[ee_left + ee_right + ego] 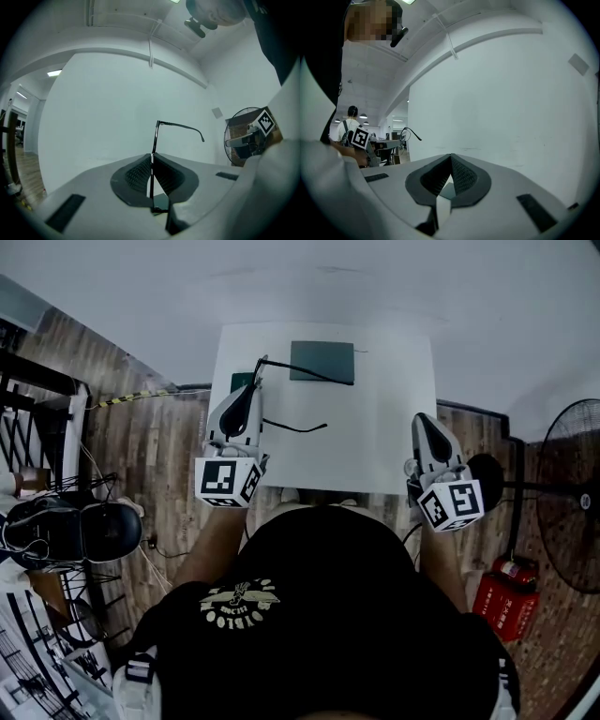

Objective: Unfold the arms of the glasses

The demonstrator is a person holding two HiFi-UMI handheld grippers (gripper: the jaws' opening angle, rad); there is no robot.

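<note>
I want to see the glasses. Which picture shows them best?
The head view: the glasses show from above, both arms sticking out over the table. The left gripper view shows them edge-on in the left tool, one arm visible. The right gripper view shows them tiny.

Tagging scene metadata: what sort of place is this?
Likely an open-plan office or lab: a small white table on wood-plank floor, a pedestal fan beside it, and more desks in the background.

no legible text; shirt emblem (240, 600) lettering upside down, too small to read.
</note>
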